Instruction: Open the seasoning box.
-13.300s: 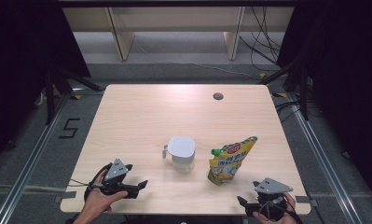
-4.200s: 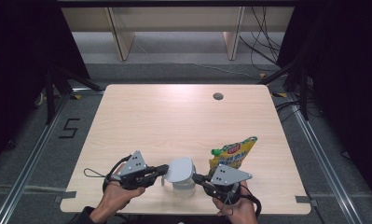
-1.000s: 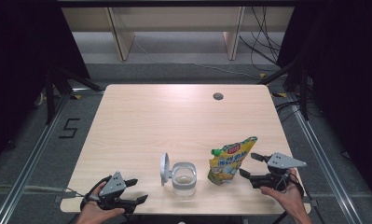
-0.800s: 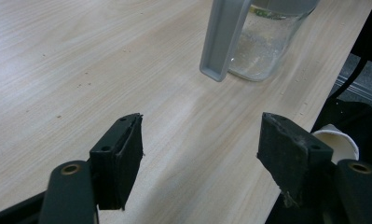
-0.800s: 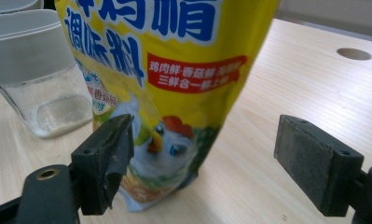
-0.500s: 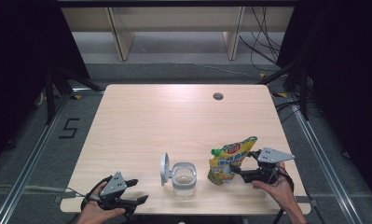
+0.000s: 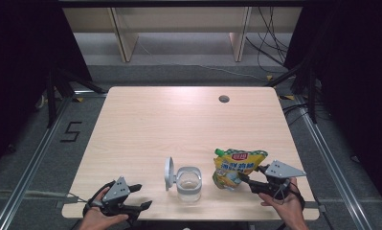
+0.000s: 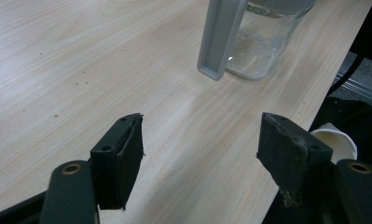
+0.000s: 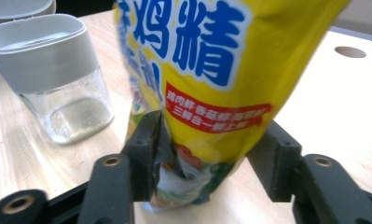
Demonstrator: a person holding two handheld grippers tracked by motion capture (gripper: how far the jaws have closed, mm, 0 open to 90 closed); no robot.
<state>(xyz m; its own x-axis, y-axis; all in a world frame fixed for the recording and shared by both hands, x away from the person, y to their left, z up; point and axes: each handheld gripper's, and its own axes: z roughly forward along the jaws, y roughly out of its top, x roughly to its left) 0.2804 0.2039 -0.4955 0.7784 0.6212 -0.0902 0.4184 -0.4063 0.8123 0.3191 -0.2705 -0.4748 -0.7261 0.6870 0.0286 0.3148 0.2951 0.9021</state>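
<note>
High view: a pale wooden table stands on grey floor between dark curtains. Near its front edge a clear jar stands empty, its grey lid flipped up at the left. Just right of it a yellow pouch stands upright. The right claw has its jaws around the pouch's base; they have just been closing, the left pad touching it. The left claw rests spread and empty at the front-left edge; the far half lies bare.

High view: fixed above near edge, faces forward and down, whole counter in frame. Left gripper view: low, close, along counter toward jar. Right gripper view: very close to pouch; jar shared, upper left.
</note>
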